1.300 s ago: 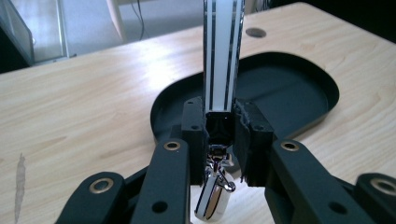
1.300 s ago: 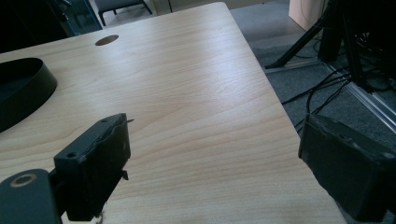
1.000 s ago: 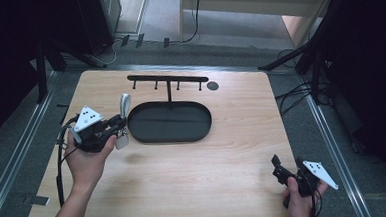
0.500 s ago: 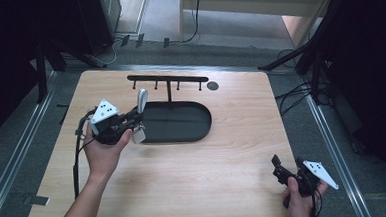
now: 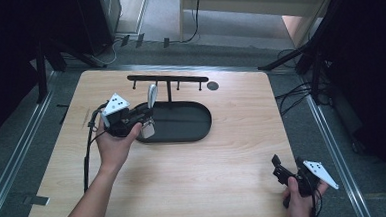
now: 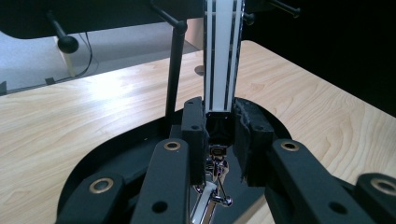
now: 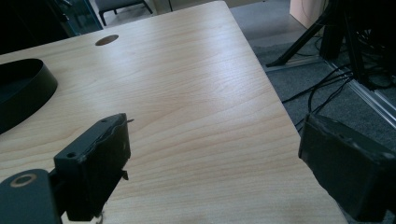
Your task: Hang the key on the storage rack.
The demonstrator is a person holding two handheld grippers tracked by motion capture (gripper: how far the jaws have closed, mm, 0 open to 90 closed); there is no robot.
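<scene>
Over the left end of the black oval tray (image 5: 192,133), a white strap with two black stripes (image 6: 222,56) and a chrome clasp (image 6: 212,196) at its lower end, upright and clamped between the jaws of the left hand-held gripper (image 5: 146,122). Strap rising just beside the thin black post (image 6: 173,74) of the peg rack (image 5: 168,80), clasp dangling below the jaws above the tray floor. Left hand (image 5: 114,145) wrapped around the gripper body, grey three-cornered plate on top, cable trailing down along the forearm. Rack standing at the far edge of the tray, near a round hole (image 5: 212,85) in the light wooden worktop (image 5: 233,151). Well apart, at the near right corner of the worktop, right hand-held gripper (image 5: 279,170) with jaws spread wide and nothing between them, just above bare wood.
</scene>
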